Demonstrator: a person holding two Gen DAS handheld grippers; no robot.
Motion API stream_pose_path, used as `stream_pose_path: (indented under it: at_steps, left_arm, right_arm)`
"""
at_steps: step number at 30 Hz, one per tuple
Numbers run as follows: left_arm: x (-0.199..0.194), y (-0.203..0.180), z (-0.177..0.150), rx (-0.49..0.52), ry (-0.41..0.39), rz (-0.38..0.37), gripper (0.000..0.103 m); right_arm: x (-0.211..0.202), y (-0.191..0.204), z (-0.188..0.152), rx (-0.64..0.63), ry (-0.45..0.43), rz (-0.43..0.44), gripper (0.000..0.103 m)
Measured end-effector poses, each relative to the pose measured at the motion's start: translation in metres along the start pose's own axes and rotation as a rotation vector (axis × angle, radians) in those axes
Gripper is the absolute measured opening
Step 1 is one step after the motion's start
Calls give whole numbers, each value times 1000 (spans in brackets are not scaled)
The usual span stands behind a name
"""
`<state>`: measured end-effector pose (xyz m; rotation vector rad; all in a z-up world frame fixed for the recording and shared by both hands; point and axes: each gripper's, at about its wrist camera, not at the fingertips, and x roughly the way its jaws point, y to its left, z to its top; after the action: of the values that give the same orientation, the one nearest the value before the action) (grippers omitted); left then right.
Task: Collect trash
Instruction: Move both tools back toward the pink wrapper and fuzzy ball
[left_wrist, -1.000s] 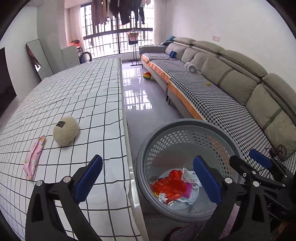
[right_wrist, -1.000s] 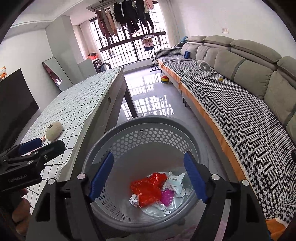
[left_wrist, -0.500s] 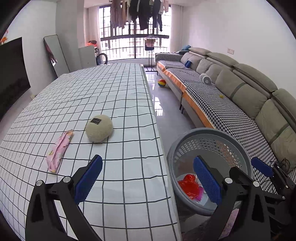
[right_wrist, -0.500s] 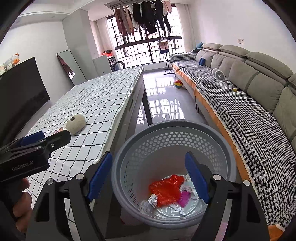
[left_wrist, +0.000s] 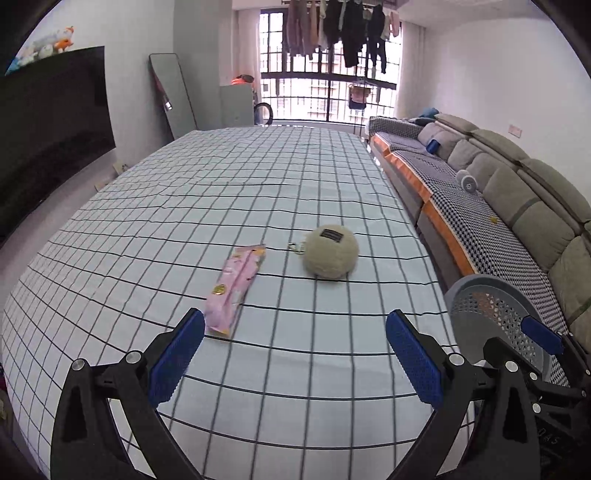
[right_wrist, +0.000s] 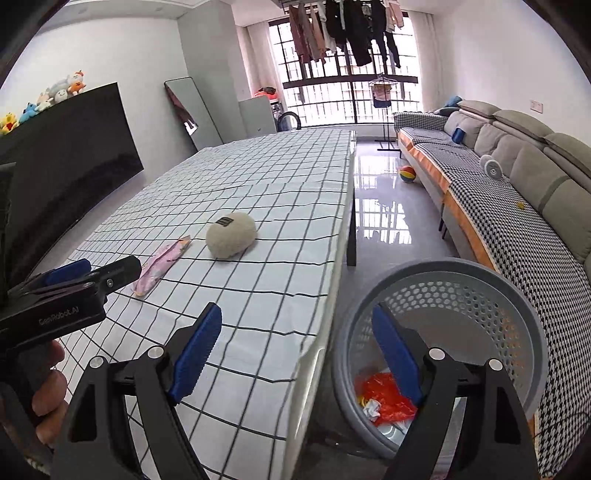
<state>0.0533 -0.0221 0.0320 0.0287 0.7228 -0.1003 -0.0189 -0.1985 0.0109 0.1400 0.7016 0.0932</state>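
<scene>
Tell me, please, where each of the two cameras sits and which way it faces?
Left wrist: on the left tongs, angled down across the checked table at the pink wrapper and plush ball; both blue pads show, open and empty.
Right wrist: on the right tongs, straddling the table edge and grey basket; a hand holding the left tongs shows.
Shared: wrapper, ball, basket, sofa.

You swung both hand-held grippers away from basket (right_wrist: 532, 332) toward bench (left_wrist: 295, 184). Your left hand-held gripper (left_wrist: 295, 354), earlier straddling bench edge and basket, now over checked cloth; pink wrapper (left_wrist: 234, 291) just ahead of its left finger, beige plush ball (left_wrist: 330, 254) beyond. Your right hand-held gripper (right_wrist: 299, 354), earlier framing basket's trash, now straddles bench edge; its jaws opening, nothing between them.
</scene>
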Motion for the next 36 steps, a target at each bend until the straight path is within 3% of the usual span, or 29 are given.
stream_pose_path:
  at_steps: [9,17,29,36]
  left_arm:
    - [9,69,7,-89,-4,118,97]
    - [27,107,15,-137,0,153,97]
    - [59,125,14,-170,46,151,97]
    - [68,119,8,-155,77,132,97]
  right_arm:
    - [41,59,23,-104,56,96,80]
    - [77,99,52,-208,97,107,80]
    - [154,102,72,-252,200,19,80]
    - [190,96,83,-237,268,18,80]
